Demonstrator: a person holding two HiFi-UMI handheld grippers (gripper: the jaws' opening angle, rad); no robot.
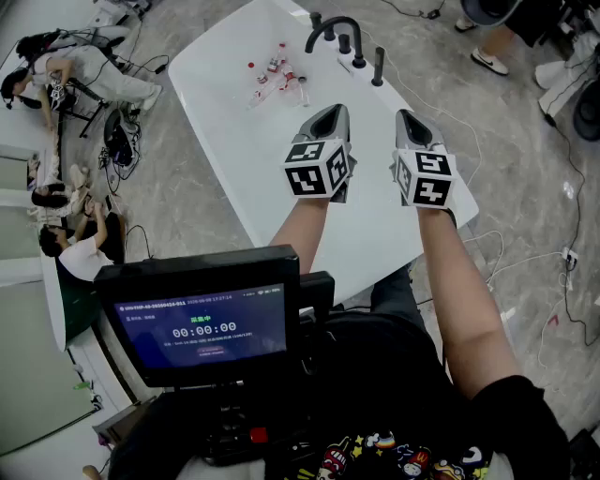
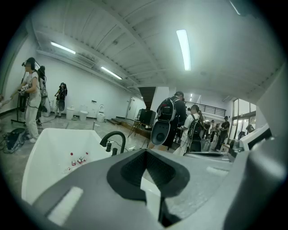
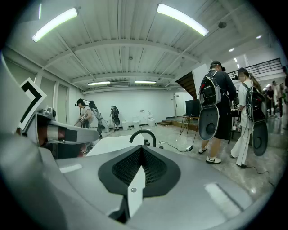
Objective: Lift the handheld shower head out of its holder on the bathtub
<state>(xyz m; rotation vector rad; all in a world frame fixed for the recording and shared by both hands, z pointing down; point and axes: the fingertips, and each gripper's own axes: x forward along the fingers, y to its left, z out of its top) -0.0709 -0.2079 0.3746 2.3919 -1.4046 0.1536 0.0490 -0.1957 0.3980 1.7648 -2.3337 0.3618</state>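
The white bathtub (image 1: 373,234) lies ahead of me, with a black curved faucet (image 1: 330,28) on its far right rim. The black handheld shower head (image 1: 378,66) stands upright in its holder just right of the faucet's knobs. My left gripper (image 1: 329,122) and right gripper (image 1: 413,127) hover side by side over the tub's near end, well short of the shower head. Both are shut with nothing between the jaws. In the left gripper view the left gripper (image 2: 145,157) points past the faucet (image 2: 115,137). In the right gripper view the right gripper (image 3: 141,152) faces the faucet (image 3: 143,134).
Several small red-capped bottles (image 1: 275,75) lie inside the tub near the faucet. A monitor (image 1: 202,317) hangs at my chest. People stand beyond the tub (image 3: 217,108) and at the left (image 1: 66,70). Cables run over the floor at the right (image 1: 525,253).
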